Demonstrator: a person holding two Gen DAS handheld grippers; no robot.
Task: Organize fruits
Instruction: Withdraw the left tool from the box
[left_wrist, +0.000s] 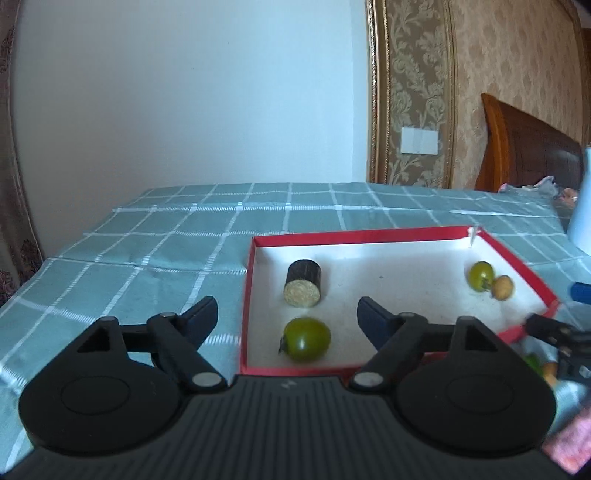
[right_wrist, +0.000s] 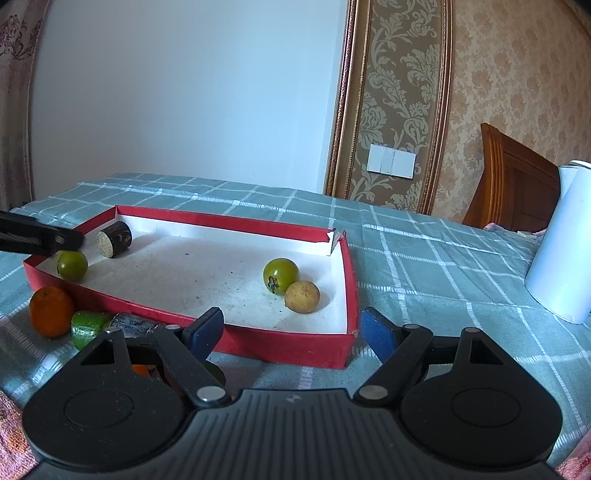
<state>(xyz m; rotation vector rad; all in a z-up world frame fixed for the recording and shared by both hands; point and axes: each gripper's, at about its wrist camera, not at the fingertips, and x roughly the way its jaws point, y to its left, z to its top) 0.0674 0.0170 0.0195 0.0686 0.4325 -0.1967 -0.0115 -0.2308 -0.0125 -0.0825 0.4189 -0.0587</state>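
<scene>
Right wrist view: small unreadable mark on right hand-held gripper.

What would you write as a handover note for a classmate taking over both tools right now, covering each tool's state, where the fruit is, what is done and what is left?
Left tool: open, empty, over the near left corner of the red tray.
Right tool: open, empty, at the tray's near right corner.
Done, in tray: sugarcane piece, green tomato, second green tomato touching a yellowish round fruit.
Left, on the tablecloth in front of the tray: orange, green piece, dark cane piece, possibly more hidden behind the right tool.
</scene>
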